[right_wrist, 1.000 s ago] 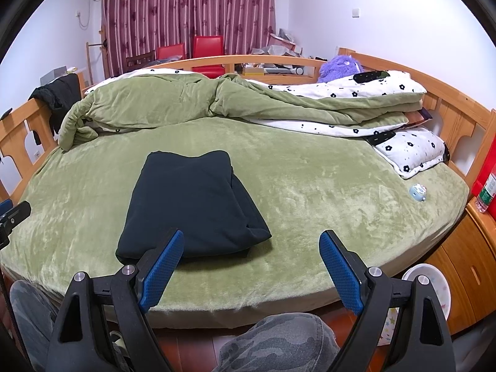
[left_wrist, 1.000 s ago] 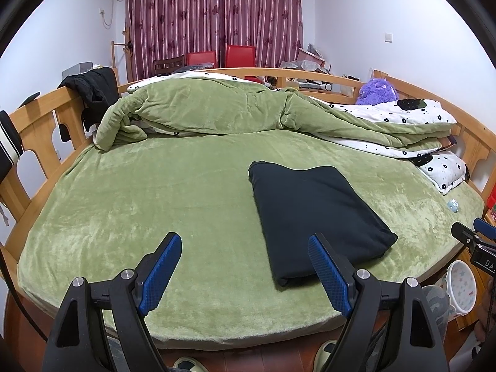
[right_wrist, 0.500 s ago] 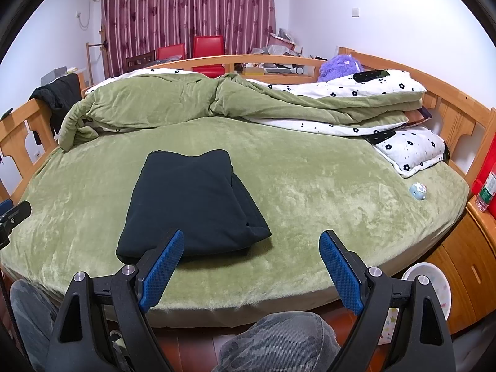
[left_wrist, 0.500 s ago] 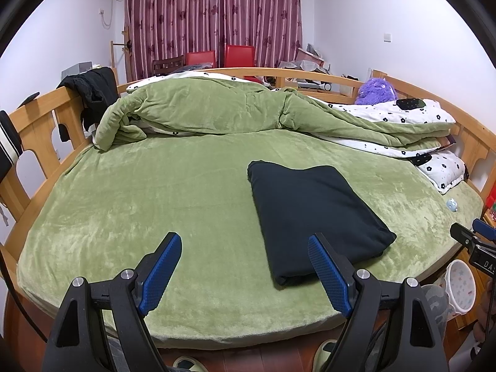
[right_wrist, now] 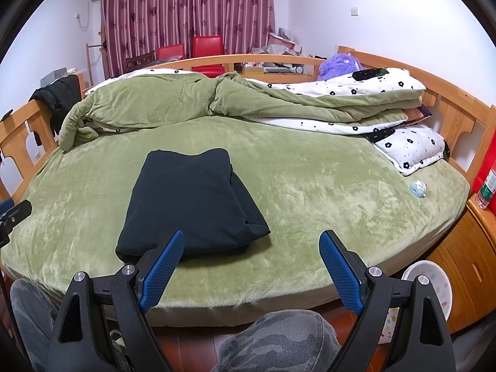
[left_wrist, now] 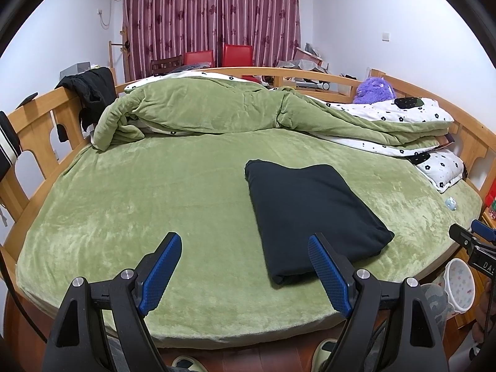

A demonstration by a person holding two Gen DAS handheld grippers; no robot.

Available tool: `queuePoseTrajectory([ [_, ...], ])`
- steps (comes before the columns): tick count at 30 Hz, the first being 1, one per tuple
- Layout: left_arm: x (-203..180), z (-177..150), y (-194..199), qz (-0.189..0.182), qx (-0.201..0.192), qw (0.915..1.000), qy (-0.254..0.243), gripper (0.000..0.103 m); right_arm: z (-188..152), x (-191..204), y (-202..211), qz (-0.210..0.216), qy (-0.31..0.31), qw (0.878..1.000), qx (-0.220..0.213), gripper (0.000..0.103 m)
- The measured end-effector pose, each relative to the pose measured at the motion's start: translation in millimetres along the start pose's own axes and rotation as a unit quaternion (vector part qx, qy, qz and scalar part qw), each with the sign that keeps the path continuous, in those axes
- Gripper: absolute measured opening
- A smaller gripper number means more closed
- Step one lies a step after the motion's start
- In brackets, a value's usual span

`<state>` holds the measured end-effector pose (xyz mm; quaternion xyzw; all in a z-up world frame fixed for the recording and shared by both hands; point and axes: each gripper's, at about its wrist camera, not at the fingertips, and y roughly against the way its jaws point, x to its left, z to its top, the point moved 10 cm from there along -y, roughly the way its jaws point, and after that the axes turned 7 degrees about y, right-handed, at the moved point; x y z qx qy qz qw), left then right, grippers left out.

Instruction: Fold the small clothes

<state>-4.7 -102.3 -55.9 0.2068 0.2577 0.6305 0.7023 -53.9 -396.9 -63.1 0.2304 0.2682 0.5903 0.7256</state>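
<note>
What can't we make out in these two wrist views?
- Black garment: type unknown; folded, so sleeves and front are tucked inside, both views.
- Its near edge: partly covered by the left gripper in the left view and the right gripper in the right view.
- Small blue item on the bed: too small to identify.
- Bottle: cut by the right view's fisheye edge.

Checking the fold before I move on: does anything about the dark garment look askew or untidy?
Mostly tidy. The dark garment lies folded flat on the green bed cover, but a lower layer sticks out past the top one along its right edge, so the edges don't line up.
</note>
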Motion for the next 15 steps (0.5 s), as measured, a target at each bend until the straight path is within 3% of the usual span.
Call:
queuePoseTrajectory([
  [15, -7.7, -3.9, -0.4, -0.003, 0.001, 1.0000, -0.003, 0.083, -8.6, -1.8, -2.0, 0.001, -0.007, 1.000, 0.002, 0.088],
])
